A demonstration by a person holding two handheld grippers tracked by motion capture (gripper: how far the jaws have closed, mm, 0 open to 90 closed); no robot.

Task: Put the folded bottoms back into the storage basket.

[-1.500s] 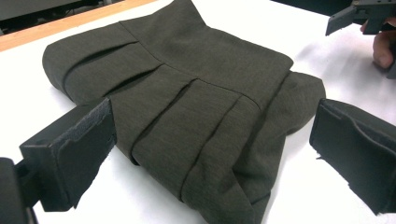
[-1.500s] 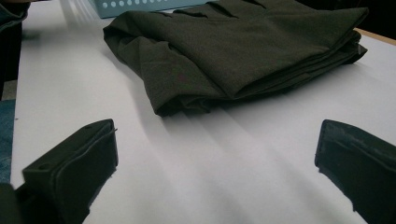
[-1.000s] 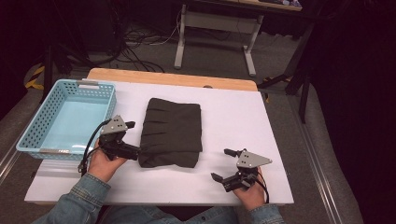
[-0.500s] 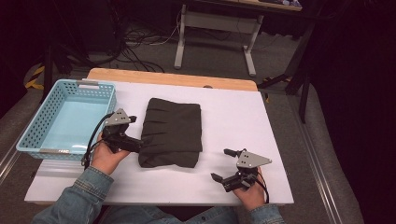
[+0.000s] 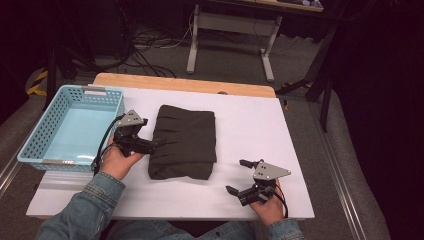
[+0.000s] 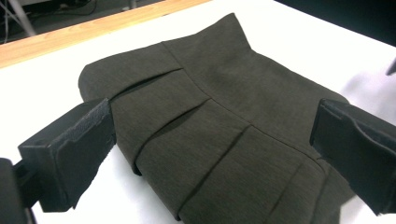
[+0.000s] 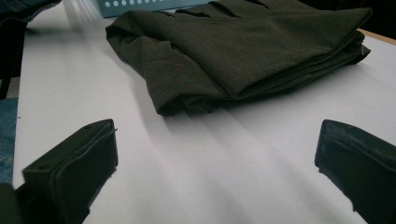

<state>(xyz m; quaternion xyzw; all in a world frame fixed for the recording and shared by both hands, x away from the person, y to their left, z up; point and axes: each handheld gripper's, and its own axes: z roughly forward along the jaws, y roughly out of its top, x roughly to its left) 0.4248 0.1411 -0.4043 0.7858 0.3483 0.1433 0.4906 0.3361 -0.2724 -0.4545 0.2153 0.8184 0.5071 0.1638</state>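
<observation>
A blue basket [image 5: 70,127] stands at the left end of the white table [image 5: 250,125], its near right corner just beside the person's left hand [image 5: 119,159]. Along the far edge of the white top runs a strip of bare wood [image 5: 185,84], and beyond it on the floor stand the legs of a metal frame [image 5: 230,42] among loose cables. Nothing lies on the white surface between either gripper and the folded dark cloth [image 5: 184,141]; the stretch in front of the right gripper [image 5: 236,176] is bare table.

The cloth lies near the middle of the table, a little to the left, well apart from the basket. It is folded into a rough rectangle whose long axis runs from the near edge of the table toward the far edge, with pleats or fold lines crossing its left part. Its near end looks bunched and layered in the right gripper view [image 7: 243,51].

The left gripper [image 5: 152,145] sits at the cloth's left edge, pointing right across it; in its own view [image 6: 210,135] the jaws stand wide apart with the cloth between and below them, gripping nothing. The right gripper rests near the front right of the table, apart from the cloth, jaws spread wide and empty, aimed left toward the cloth's near end
</observation>
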